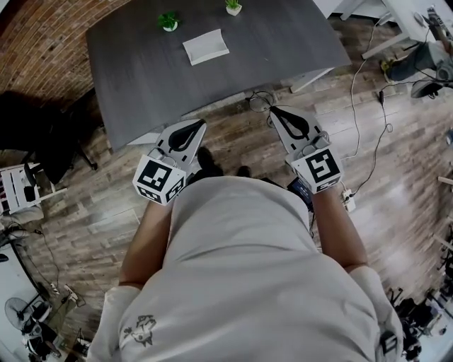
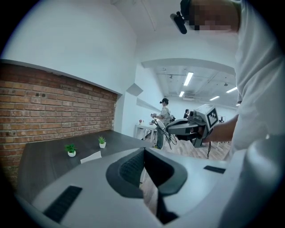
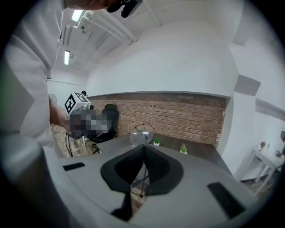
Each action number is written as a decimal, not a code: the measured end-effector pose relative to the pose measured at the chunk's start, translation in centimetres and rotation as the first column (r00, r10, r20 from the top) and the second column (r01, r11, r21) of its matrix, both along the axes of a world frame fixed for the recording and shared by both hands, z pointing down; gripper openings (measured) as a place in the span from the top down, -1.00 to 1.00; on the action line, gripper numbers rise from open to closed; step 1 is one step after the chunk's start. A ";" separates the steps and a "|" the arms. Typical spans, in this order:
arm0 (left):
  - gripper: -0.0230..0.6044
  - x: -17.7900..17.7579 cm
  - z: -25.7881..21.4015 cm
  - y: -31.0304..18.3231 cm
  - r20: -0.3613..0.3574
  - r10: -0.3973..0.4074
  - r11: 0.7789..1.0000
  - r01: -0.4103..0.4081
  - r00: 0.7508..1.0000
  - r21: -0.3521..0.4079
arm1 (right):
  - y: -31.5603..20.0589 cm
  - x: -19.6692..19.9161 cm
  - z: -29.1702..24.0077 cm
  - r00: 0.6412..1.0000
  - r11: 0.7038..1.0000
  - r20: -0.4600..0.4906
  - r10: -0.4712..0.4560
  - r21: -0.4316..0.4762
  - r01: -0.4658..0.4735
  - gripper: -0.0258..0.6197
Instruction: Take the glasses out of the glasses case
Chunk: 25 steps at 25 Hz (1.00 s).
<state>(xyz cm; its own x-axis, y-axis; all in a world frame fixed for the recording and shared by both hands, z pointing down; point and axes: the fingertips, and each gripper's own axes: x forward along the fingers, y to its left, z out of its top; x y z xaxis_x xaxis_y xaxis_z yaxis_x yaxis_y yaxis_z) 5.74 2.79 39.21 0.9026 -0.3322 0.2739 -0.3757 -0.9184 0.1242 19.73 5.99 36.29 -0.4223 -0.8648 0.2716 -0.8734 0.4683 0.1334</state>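
Observation:
A white glasses case (image 1: 206,47) lies closed on the dark grey table (image 1: 141,78), toward its far side; in the left gripper view the case (image 2: 90,156) shows left of the jaws. I stand on the wood floor short of the table. My left gripper (image 1: 200,126) and right gripper (image 1: 273,110) are held out in front of me, near the table's front edge, well short of the case. Both point forward with jaws together and nothing between them. The left gripper (image 2: 144,150) sees the right gripper (image 2: 178,127) beside it. The right gripper (image 3: 144,146) faces the table; the case is not seen there.
Two small potted plants (image 1: 168,21) (image 1: 233,7) stand at the table's far edge. A black office chair (image 1: 42,134) sits left by the brick wall. Cables (image 1: 371,106) trail over the floor at right. A standing fan (image 3: 142,135) is ahead of the right gripper. A person (image 2: 164,111) stands far off.

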 end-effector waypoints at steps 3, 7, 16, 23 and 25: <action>0.89 0.4 -0.3 2.2 -0.001 -0.012 1.000 0.012 1.000 0.008 | 1.8 0.5 -0.1 1.000 1.000 0.022 -0.008 0.014 0.008 0.88; 0.89 0.4 -0.8 4.5 0.017 -0.035 0.999 0.034 0.999 0.016 | 3.7 0.9 0.2 0.999 1.000 0.037 -0.028 0.007 0.028 0.88; 0.89 -1.3 -2.3 6.1 0.004 -0.059 0.998 0.059 0.998 0.038 | 6.1 0.3 0.9 0.998 0.999 0.035 -0.044 -0.004 0.044 0.88; 0.89 -3.3 -3.2 7.0 -0.020 -0.037 0.998 0.038 0.999 0.045 | 7.6 -1.7 0.5 0.999 1.000 0.024 -0.024 -0.010 0.025 0.88; 0.89 -4.1 -3.5 7.5 -0.025 -0.030 0.998 0.032 0.999 0.047 | 8.1 -2.4 0.3 0.999 1.000 0.027 -0.019 -0.004 0.019 0.88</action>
<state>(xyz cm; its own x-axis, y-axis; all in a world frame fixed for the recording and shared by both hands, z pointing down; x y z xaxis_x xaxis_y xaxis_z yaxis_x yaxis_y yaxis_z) 1.63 10.31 35.74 0.8978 -0.3723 0.2351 -0.4015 -0.9115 0.0898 17.28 14.07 36.58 -0.4458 -0.8553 0.2639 -0.8675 0.4855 0.1080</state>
